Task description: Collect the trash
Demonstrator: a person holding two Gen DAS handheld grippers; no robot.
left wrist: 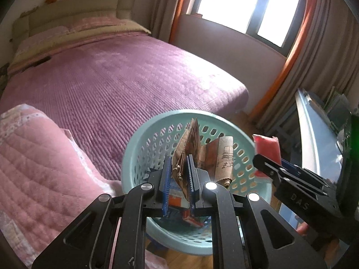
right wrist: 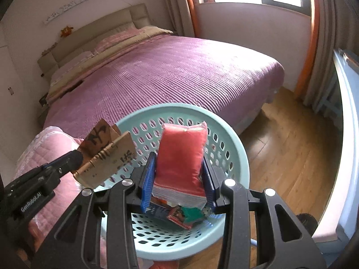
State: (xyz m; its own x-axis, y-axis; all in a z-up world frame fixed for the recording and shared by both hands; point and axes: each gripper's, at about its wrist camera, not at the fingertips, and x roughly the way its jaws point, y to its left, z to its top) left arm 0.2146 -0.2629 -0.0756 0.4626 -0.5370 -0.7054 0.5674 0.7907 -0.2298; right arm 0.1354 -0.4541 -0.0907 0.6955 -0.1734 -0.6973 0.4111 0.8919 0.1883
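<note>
- Trash first: a crumpled brown paper bag [left wrist: 189, 148] sits pinched tight between the left gripper [left wrist: 178, 174] pads, low centre of the left wrist view, right over the basket.
- The red packet [right wrist: 180, 157] is clamped in the right gripper [right wrist: 178, 179], jaws partly apart around it, dead centre of the right wrist view.
- Both grippers hang side by side above the mint green basket [right wrist: 241, 157]; each one pokes into the other's frame edge.
- Down in the basket there are already some wrappers [right wrist: 182, 216], red, blue and green stuff.
- Basket stands on the wood floor [right wrist: 291, 152], just beside the bed with the purple bedspread [left wrist: 125, 78].
- Folded pink quilt [left wrist: 38, 161] fills the lower left, window [left wrist: 249, 4] up top right.
</note>
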